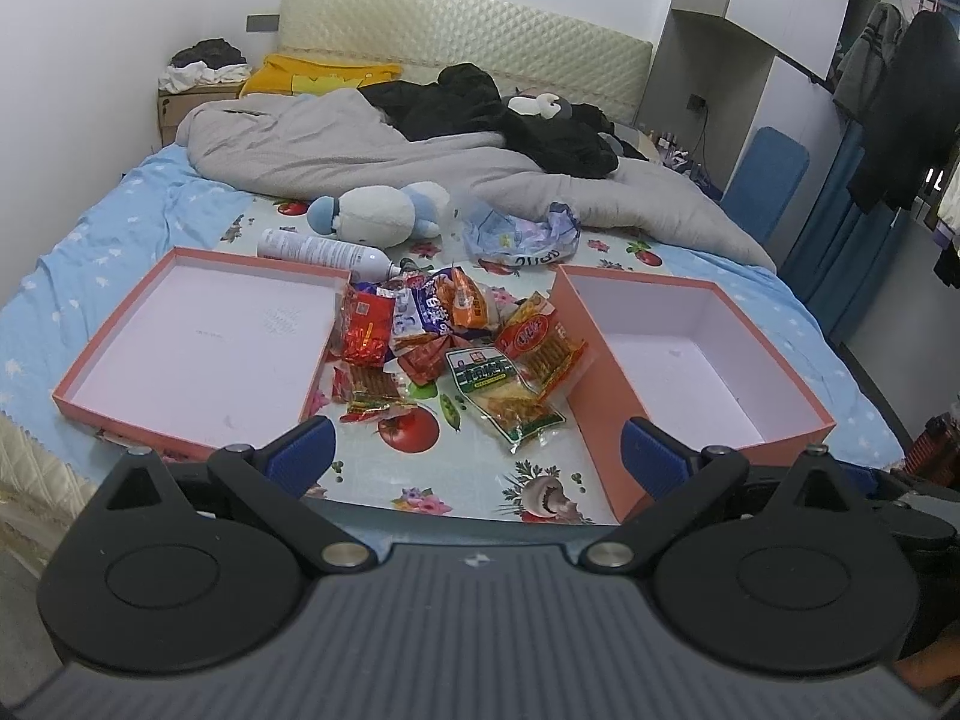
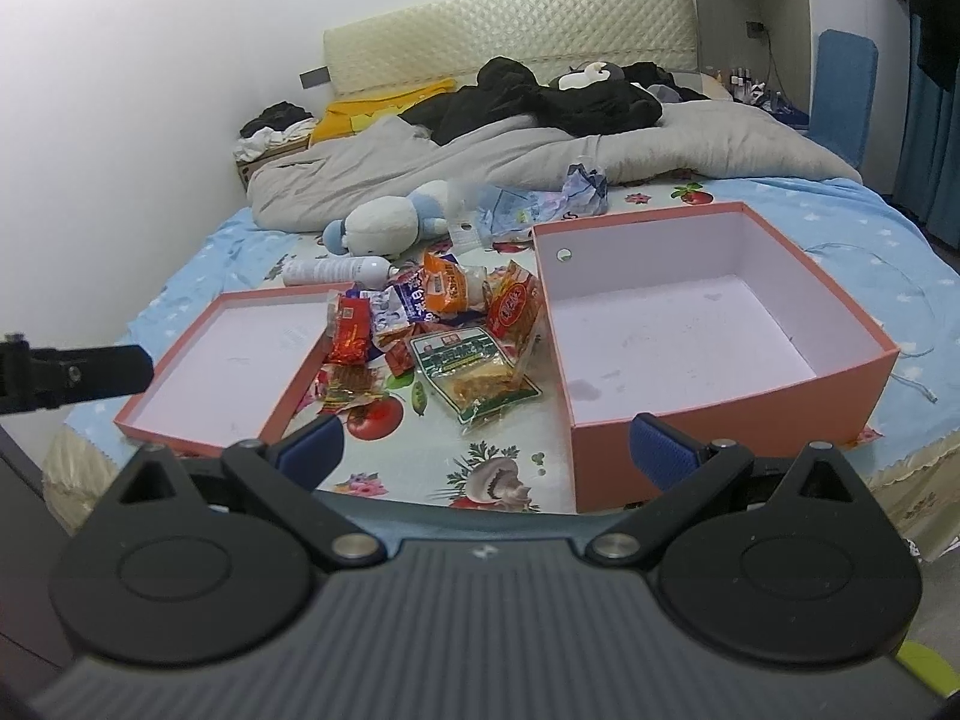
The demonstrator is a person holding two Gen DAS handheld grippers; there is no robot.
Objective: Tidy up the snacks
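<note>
**Both tools released above the near edge of the bed, snacks piled between two boxes**

Left tool (image 1: pixel 477 453) is held over the near edge of the bed (image 1: pixel 90 228), its blue-padded fingers (image 1: pixel 300 456) spread wide with nothing between them. The right tool (image 2: pixel 486 450) is held likewise, released and empty, its fingers (image 2: pixel 660 450) wide apart over the same edge. In the right wrist view, part of the left tool is seen at the left border.

A flowered plastic cloth (image 1: pixel 420 480) is spread over the blue sheet at the near end of the bed. On it, the snack pile (image 1: pixel 444 330) lies at the middle, between two pink boxes. The shallow lid (image 1: pixel 198 348) is placed toward the near left corner, open side up, and nothing is seen inside it. The deep box (image 2: pixel 708 324) stands toward the near right corner, also with nothing inside (only faint marks on its floor).

The green-labelled packet (image 1: pixel 504 396) lies nearest the edge, at the front of the pile. An orange packet (image 1: pixel 540 342) leans against the deep box's left wall. Red packets (image 1: pixel 363 330) rest against the lid's right rim.

Behind the pile, a white spray can (image 1: pixel 324 252) lies on its side, with a plush toy (image 1: pixel 384 213) and a crumpled bag (image 1: pixel 522 234) just beyond. A grey duvet (image 1: pixel 336 144) is heaped toward the headboard.
</note>
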